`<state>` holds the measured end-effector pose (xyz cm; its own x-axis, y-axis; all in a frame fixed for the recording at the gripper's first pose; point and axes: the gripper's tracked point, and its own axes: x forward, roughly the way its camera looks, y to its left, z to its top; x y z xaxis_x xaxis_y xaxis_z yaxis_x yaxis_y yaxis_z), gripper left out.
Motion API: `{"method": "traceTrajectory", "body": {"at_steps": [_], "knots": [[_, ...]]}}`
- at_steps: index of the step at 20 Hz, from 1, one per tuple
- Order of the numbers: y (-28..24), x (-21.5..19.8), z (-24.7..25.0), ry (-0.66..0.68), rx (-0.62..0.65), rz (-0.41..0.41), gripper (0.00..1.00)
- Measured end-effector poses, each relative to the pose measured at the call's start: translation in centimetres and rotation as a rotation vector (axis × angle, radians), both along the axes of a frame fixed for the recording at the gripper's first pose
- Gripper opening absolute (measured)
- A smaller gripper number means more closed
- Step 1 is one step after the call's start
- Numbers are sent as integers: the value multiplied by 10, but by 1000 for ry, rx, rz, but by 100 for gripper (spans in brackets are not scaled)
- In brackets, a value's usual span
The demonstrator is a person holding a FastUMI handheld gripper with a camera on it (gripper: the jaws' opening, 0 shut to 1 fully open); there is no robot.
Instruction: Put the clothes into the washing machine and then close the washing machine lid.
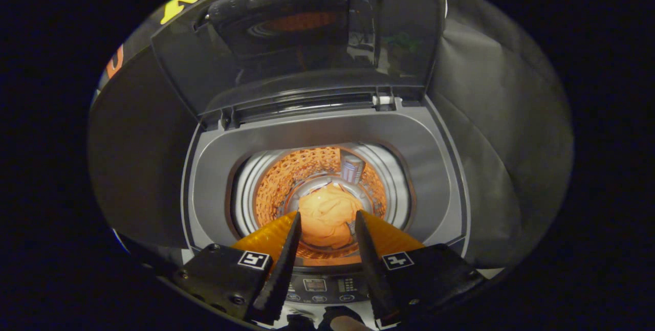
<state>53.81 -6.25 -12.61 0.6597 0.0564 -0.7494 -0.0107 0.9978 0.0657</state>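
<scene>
- Gripper (327,216) hangs over the washer (327,136), jaws parted, holding nothing.
- Cloth (327,218) lies at the drum (286,177) bottom, seen between and beyond the fingertips.
- Lid (302,39) stands raised beyond the drum.

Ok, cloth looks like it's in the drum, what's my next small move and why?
Probably lift the gripper back out and up toward the lid. The orange cloth lies at the bottom of the drum, beyond the fingers, which stand apart with nothing pressed between them. The lid is up and open behind the tub, so closing it is what remains.
</scene>
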Motion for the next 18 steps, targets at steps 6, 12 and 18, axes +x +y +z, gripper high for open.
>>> {"method": "traceTrajectory", "body": {"at_steps": [6, 12, 18], "knots": [[-3, 1, 38, -158, -107, 49, 66], [6, -1, 96, -298, -137, 86, 66], [12, 1, 149, -383, -102, 87, 66]]}}
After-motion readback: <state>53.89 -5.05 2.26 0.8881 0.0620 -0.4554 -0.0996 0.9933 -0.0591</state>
